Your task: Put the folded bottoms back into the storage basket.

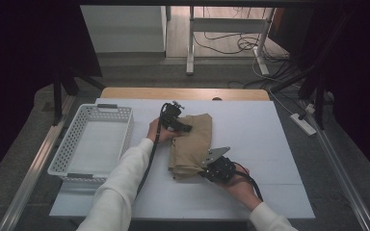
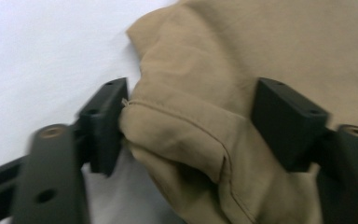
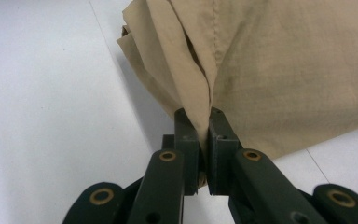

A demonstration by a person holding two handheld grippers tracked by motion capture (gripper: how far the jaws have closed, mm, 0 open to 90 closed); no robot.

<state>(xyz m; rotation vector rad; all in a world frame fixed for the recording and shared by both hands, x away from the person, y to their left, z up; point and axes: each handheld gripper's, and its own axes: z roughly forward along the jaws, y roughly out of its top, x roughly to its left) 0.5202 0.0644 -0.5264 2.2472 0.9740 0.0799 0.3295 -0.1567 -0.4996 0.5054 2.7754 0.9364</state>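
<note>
Cloth: a tan folded garment [image 1: 191, 144] lies near the middle of the white table [image 1: 270, 139], long side running away from the person, just right of the basket.
Cloth, close up: in the left gripper view the tan cloth [image 2: 242, 70] shows a stitched hem and a rounded folded corner; in the right gripper view [image 3: 284, 65] a seam runs down toward the jaws.
Left gripper: the left gripper [image 1: 177, 123] sits at the far left edge of the cloth, held by the left hand [image 1: 158, 131]. In its own view [image 2: 186, 126] the jaws stand partly apart with a thick fold of cloth between them. The left pad [image 2: 106, 122] touches the hem; the right pad seems to sit against the cloth, but blur makes a firm pinch hard to confirm.
Right gripper: the right gripper [image 1: 211, 166] is at the near right corner of the cloth, grey plate on top, right hand [image 1: 238, 185] behind it. In its own view [image 3: 204, 140] the jaws are clamped tight on a thin pinched fold of the cloth.
Basket: a white perforated basket [image 1: 70, 144] stands on the left part of the table, apart from both grippers.
Sleeves: white sleeves [image 1: 120, 187] come in from the bottom edge.
</note>
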